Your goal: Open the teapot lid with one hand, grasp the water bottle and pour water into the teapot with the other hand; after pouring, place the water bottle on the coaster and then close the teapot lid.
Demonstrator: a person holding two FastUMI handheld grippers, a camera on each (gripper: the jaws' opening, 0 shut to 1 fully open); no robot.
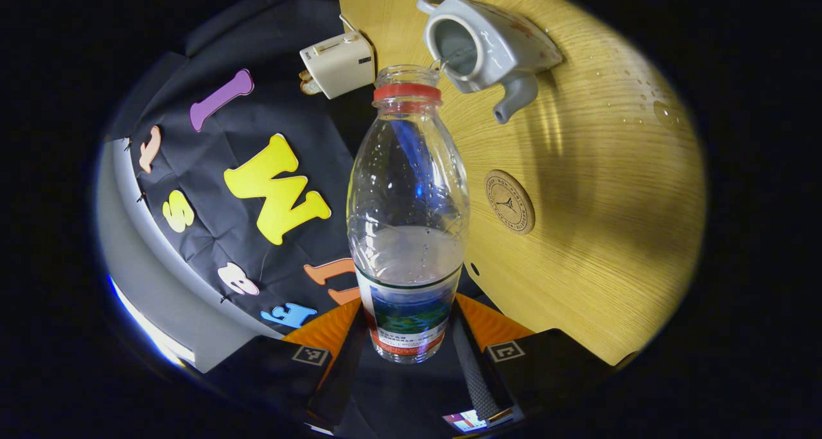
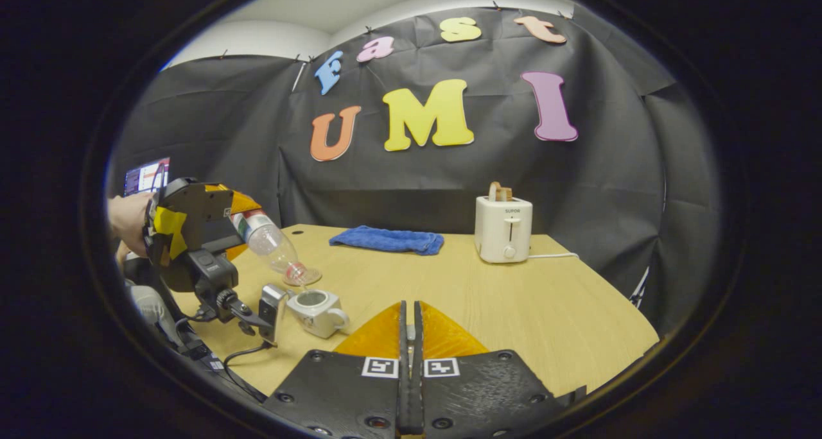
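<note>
The left tongs (image 1: 411, 336) squeeze the water bottle (image 1: 408, 221) low down, one finger on each side of its label. The bottle is tipped, and its open mouth hangs just above the open teapot (image 1: 481, 47). A thin stream of water seems to run in. The teapot sits near a front corner of the desk (image 1: 597, 233), with the round coaster (image 1: 509, 201) close beside it.

To pour well, I think the mouth should stay over the hole and tip slowly, because drops already lie on the desk.

The right tongs (image 2: 409, 336) are pressed tight together. If they hold the lid, it is hidden; I cannot tell. How full the teapot is, I cannot see.
</note>
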